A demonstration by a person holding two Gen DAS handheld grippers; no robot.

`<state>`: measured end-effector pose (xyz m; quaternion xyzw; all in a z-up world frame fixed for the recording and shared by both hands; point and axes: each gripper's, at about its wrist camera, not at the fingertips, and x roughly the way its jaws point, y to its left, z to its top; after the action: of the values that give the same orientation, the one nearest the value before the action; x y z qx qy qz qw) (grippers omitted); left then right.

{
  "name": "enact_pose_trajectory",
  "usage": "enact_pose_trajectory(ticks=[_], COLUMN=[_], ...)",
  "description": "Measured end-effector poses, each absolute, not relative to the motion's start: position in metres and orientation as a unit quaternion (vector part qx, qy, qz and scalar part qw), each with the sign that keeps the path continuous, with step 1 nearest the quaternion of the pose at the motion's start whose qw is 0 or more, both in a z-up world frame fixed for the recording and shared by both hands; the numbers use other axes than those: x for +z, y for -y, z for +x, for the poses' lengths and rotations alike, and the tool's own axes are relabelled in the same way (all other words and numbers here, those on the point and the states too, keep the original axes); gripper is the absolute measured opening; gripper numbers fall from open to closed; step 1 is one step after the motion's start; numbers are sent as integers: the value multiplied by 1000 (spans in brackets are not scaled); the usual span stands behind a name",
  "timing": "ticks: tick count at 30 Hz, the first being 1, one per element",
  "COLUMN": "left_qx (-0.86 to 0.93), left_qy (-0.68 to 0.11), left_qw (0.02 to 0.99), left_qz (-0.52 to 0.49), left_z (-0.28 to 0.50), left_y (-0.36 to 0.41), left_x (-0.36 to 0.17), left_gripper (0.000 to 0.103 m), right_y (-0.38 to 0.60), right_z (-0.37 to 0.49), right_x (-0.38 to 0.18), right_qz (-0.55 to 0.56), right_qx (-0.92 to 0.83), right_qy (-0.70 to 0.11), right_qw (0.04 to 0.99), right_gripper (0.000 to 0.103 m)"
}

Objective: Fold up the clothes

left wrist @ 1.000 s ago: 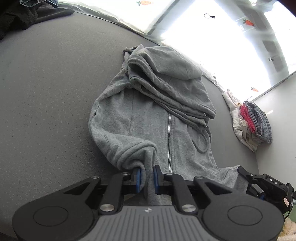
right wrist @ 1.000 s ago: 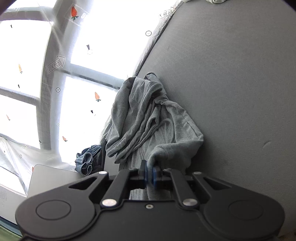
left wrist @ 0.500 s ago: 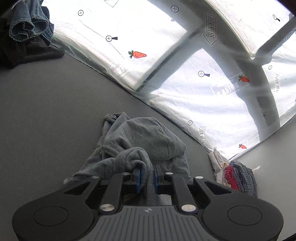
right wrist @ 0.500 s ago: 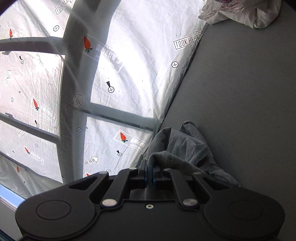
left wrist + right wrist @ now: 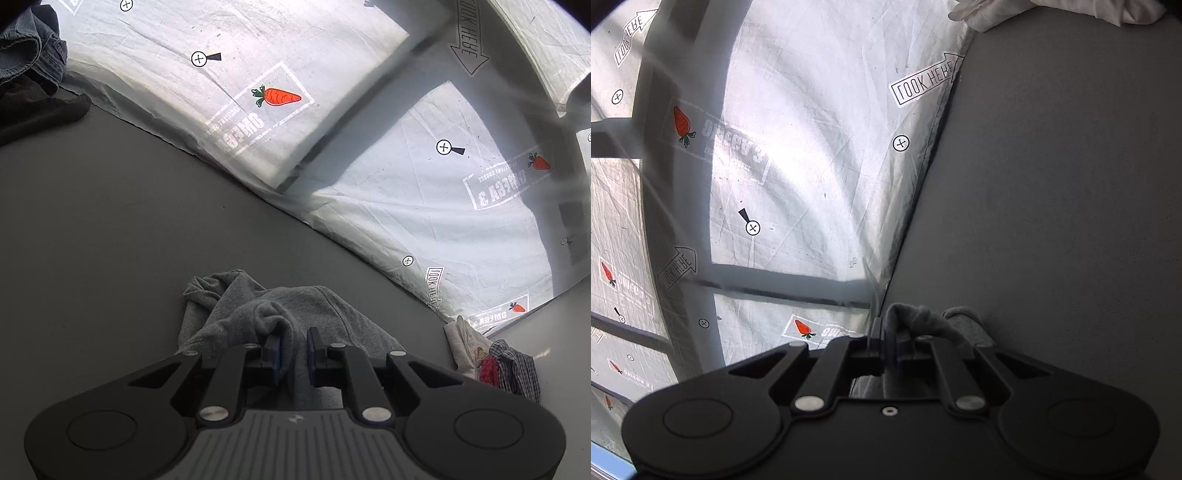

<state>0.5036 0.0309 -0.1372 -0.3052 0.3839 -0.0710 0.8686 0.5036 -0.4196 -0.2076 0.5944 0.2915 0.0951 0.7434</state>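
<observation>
Two grippers, each clamped on grey hoodie (image 5: pixel 325 317) fabric. Left gripper (image 5: pixel 293 347): narrow gap between blue pads, a bunched fold pinched there. Right gripper (image 5: pixel 888 338): jaws nearly closed on a fold. Hoodie lies heaped on the grey surface (image 5: pixel 110 221), near the printed white sheet (image 5: pixel 424 206). Clothes pile (image 5: pixel 506 365) at the right edge.

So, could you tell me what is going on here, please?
A person is folding a grey hoodie on a grey table, with a hand-held gripper in each hand. The left hand-held gripper and the right hand-held gripper each pinch a bunch of its fabric. Other clothes lie at the table's edges.
</observation>
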Motion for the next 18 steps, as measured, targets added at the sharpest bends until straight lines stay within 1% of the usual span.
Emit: enact_pose_trajectory(ticks=[6,11,12,18], left_qx=[-53,-48,-47,-35], left_qy=[-404,-421,-424,-435], left_qw=[849,846,845,833], left_qz=[-337,-324,-321,-339], left_z=[545,568,572,586], left_y=[-47,-48,-48,-55], left_x=[-164,-174,-175,-183], left_gripper=[15,17,19,20], right_y=[415,413,413,415], right_z=[538,559,563,577], right_x=[-230,-240,-241,-246], right_qz=[625,628,628,638], right_qx=[68,57,54,47], right_qy=[-311,-323,-326,-330], right_qw=[713,706,704,694], right_gripper=[6,6,6,9])
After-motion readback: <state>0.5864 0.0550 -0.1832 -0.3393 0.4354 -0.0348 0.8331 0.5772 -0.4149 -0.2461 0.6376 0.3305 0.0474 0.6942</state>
